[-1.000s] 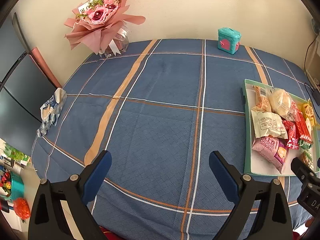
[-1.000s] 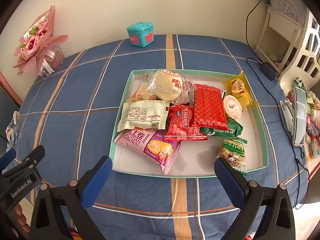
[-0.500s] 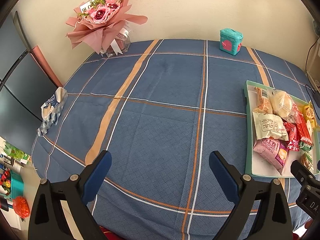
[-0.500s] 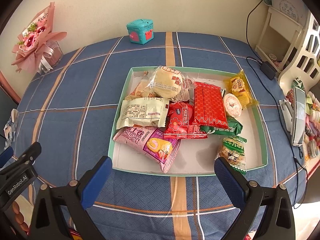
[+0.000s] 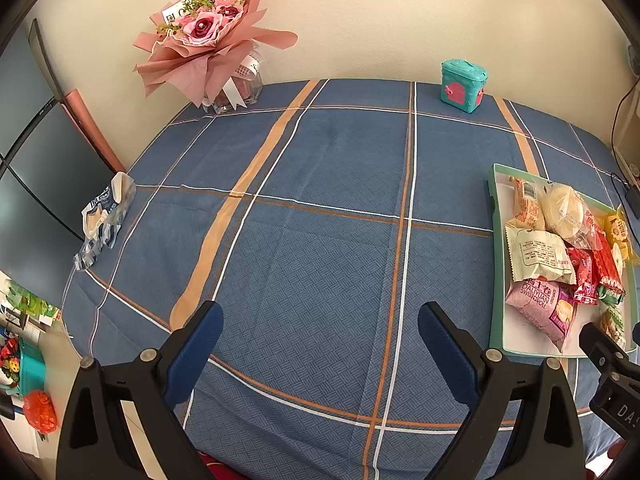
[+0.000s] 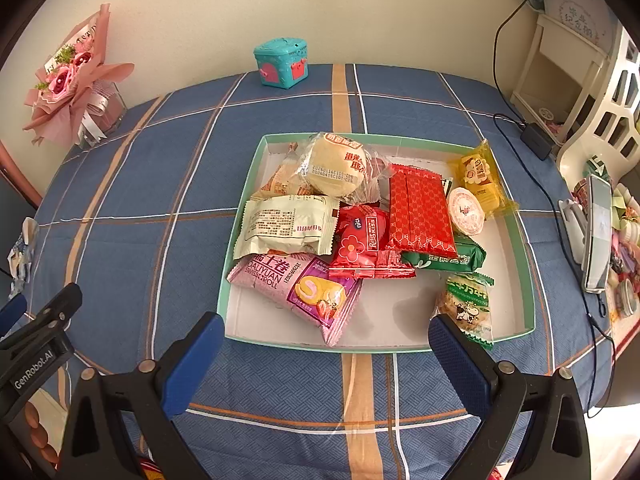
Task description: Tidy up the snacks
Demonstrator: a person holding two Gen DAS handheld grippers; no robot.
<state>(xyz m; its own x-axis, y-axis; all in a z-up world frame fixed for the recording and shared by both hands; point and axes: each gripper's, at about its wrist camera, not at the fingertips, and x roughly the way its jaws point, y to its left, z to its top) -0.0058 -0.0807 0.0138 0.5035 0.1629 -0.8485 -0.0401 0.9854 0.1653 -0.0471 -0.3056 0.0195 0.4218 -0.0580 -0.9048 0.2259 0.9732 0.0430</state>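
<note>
Far left of the left gripper (image 5: 320,340): a crumpled wrapper (image 5: 105,220) at the cloth's edge, a bouquet (image 5: 208,48) against the wall. Fingers spread wide, nothing between them, hovering over bare tablecloth (image 5: 320,200); probably parked clear of the work.

Right of those fingers, and straight ahead of the right gripper (image 6: 326,354): the tray (image 6: 240,256), snacks heaped inside. Pink swiss roll (image 6: 304,284) nearest the left finger, cream packet (image 6: 286,224) behind it, round bun (image 6: 336,168) farther back, red wafer pack (image 6: 420,212) centre, green cracker bag (image 6: 468,304) just ahead of the right finger. Right fingers likewise released and empty, aimed at the tray's near wall.

All snacks in the tray, but overlapping: fits gathered-in, or awaiting sorting.
</note>
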